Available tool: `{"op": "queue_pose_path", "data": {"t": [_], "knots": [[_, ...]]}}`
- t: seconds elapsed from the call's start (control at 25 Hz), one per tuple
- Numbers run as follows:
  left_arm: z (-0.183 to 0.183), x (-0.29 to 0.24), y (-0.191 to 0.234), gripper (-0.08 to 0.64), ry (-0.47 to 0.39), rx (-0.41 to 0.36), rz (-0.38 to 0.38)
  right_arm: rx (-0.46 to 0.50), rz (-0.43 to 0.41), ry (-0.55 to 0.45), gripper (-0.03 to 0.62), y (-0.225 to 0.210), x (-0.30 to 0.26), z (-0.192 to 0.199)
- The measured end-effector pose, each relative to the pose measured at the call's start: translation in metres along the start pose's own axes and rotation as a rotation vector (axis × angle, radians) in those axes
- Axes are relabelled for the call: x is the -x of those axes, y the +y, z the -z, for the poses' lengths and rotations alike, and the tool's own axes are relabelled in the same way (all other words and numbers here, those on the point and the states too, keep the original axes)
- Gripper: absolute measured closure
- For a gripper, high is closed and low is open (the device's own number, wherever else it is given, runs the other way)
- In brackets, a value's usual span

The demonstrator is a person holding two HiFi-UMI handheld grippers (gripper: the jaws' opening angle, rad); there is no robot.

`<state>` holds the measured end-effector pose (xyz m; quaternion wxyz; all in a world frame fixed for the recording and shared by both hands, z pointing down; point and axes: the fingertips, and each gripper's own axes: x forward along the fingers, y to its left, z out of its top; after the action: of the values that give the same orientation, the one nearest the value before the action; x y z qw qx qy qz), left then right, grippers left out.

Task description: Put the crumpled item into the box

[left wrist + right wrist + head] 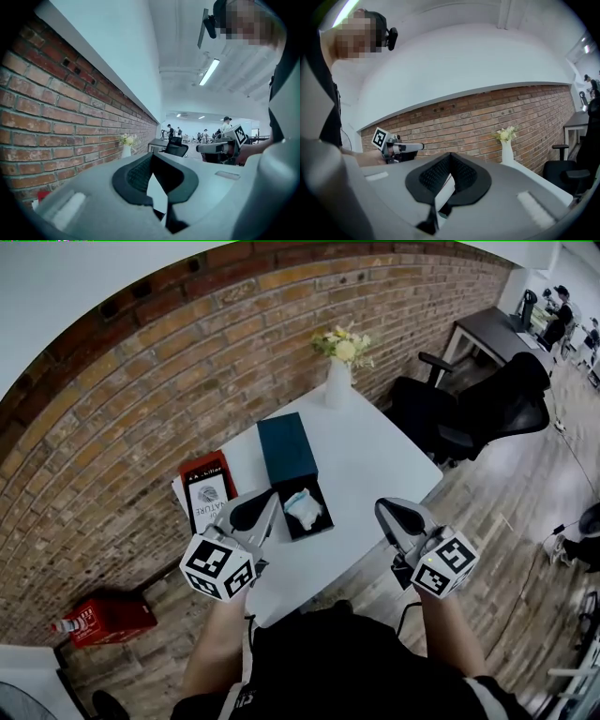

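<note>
In the head view the left gripper (273, 497) covers the near left edge of the box (286, 451) and part of a red and black packet (206, 486). Each gripper view is half filled by that gripper's own grey body, which hides the table top below. Both forearms reach forward from the bottom edge and hold the grippers level and well apart, by the near edge of the white table (370, 460). The left gripper's jaws are clenched together on nothing, and so are those of the right gripper (382, 506). The crumpled item (303, 507), white and creased, lies inside the box's open dark tray.
</note>
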<state>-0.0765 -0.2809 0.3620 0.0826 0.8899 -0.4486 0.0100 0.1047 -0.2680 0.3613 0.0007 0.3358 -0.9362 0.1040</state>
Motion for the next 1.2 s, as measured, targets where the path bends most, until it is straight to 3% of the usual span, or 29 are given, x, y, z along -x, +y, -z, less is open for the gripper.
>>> {"op": "queue_pose_path", "data": {"t": [0.24,0.36,1.2], "knots": [[0.002,-0.002,-0.005,0.554,-0.003,0.031,-0.080,0.050,-0.048,-0.018,0.594,-0.003,0.014,-0.001],[-0.001,0.000,-0.010,0.554,-0.002,-0.023,-0.109,0.082,-0.084,-0.002,0.594,0.003,0.017,0.007],[0.013,-0.001,0.017,0.554,0.043,0.007,-0.140,0.130,-0.098,0.008,0.594,0.019,-0.009,0.006]]}}
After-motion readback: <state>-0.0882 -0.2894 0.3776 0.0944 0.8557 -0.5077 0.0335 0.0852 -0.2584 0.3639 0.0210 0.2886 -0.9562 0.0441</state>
